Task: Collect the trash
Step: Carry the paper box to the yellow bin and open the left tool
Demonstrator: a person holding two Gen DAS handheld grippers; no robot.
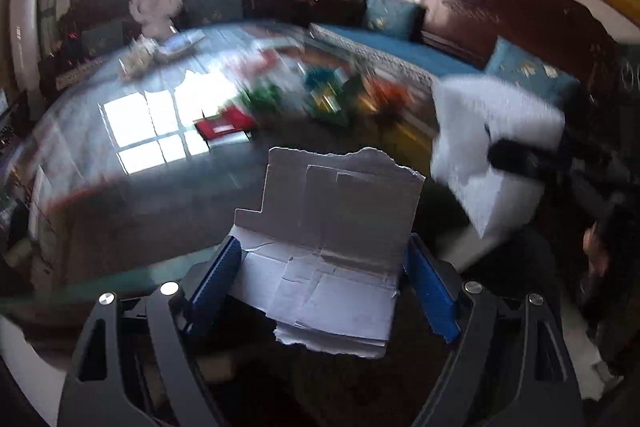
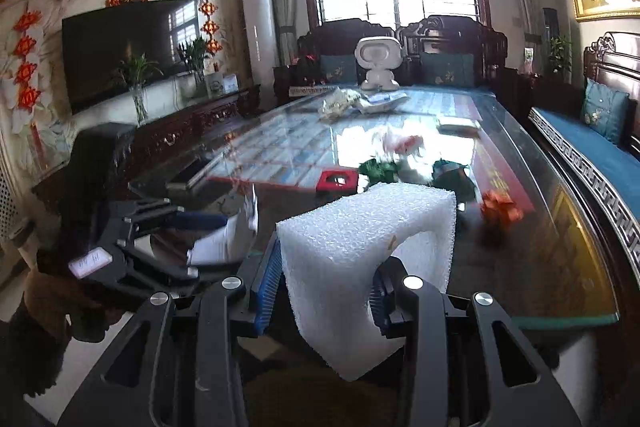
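My left gripper is shut on a torn piece of grey-white cardboard, held in the air near the glass table's front edge; it also shows from the side in the right wrist view. My right gripper is shut on a block of white packing foam, which also shows at the right of the left wrist view. More trash lies on the glass table: green wrappers, an orange wrapper and a red flat box.
A white robot-shaped figure and some papers stand at the table's far end. A blue-cushioned wooden bench runs along the right side. A TV cabinet stands along the left wall.
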